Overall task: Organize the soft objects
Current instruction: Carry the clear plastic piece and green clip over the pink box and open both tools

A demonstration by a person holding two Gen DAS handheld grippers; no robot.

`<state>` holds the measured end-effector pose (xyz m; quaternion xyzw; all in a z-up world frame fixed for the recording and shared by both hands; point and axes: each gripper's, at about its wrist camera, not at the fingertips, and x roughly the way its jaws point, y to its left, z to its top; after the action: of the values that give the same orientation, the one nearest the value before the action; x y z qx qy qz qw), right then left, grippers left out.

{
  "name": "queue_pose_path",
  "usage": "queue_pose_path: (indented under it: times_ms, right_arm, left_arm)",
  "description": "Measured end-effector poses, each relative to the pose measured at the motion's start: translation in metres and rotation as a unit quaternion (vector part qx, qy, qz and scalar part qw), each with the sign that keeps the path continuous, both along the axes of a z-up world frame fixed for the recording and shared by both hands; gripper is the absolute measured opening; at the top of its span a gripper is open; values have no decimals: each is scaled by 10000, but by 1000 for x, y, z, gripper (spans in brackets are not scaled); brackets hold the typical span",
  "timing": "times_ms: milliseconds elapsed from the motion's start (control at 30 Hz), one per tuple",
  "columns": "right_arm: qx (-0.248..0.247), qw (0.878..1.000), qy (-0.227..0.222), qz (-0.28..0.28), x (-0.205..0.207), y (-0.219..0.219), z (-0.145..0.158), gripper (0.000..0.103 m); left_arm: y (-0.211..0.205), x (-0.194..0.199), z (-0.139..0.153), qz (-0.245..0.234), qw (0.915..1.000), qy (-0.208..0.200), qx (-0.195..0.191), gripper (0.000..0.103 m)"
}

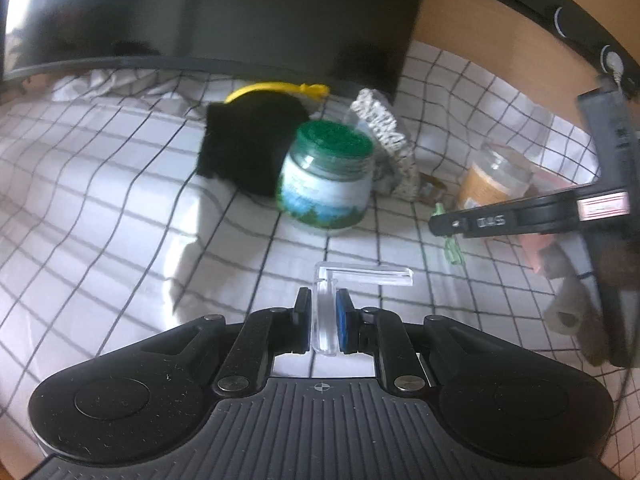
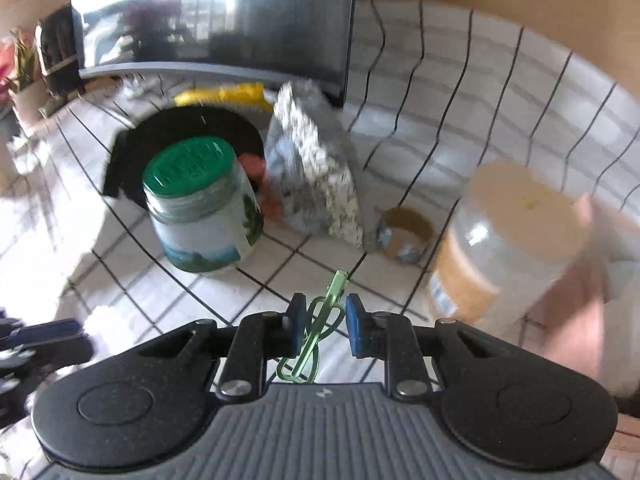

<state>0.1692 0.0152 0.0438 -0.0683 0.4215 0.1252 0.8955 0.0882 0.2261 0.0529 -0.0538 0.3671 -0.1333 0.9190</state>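
Observation:
My left gripper [image 1: 323, 312] is shut on a clear plastic L-shaped piece [image 1: 360, 278] above the checked cloth [image 1: 100, 200]. My right gripper [image 2: 323, 322] straddles a green wire clip [image 2: 316, 332] with its jaws a little apart from it; the clip also shows in the left wrist view [image 1: 450, 240]. A black soft cloth [image 1: 248, 144] [image 2: 184, 132] with a yellow band [image 1: 280, 88] [image 2: 224, 94] lies behind a green-lidded jar [image 1: 328, 172] [image 2: 200, 204]. A speckled grey-white pouch [image 1: 386, 136] [image 2: 316, 176] leans beside the jar.
A dark monitor [image 1: 240, 12] [image 2: 224, 16] stands at the back. A clear jar with an orange label and cream lid [image 2: 504, 240] [image 1: 492, 180] stands right, beside a tape roll [image 2: 408, 236]. The other gripper [image 1: 560, 212] crosses the right side of the left wrist view.

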Motion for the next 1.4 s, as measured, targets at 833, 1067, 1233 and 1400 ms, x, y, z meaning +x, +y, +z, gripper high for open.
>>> queue_pose_path:
  times_ms: [833, 1067, 1233, 1400]
  right_arm:
    - [-118, 9640, -2349, -1238, -23, -171, 233, 21]
    - [-195, 9569, -2188, -1899, -43, -232, 221, 21]
    - [-30, 9586, -1924, -2097, -47, -256, 205, 21]
    - [147, 9638, -1640, -2098, -38, -269, 185, 21]
  left_arm:
    - [-123, 145, 194, -977, 9712, -2134, 419, 15]
    - [-224, 136, 165, -2042, 9616, -1805, 307, 15]
    - [-280, 125, 139, -2579, 9538, -1531, 201, 15]
    - [-307, 127, 121, -2795, 9522, -1226, 70, 15]
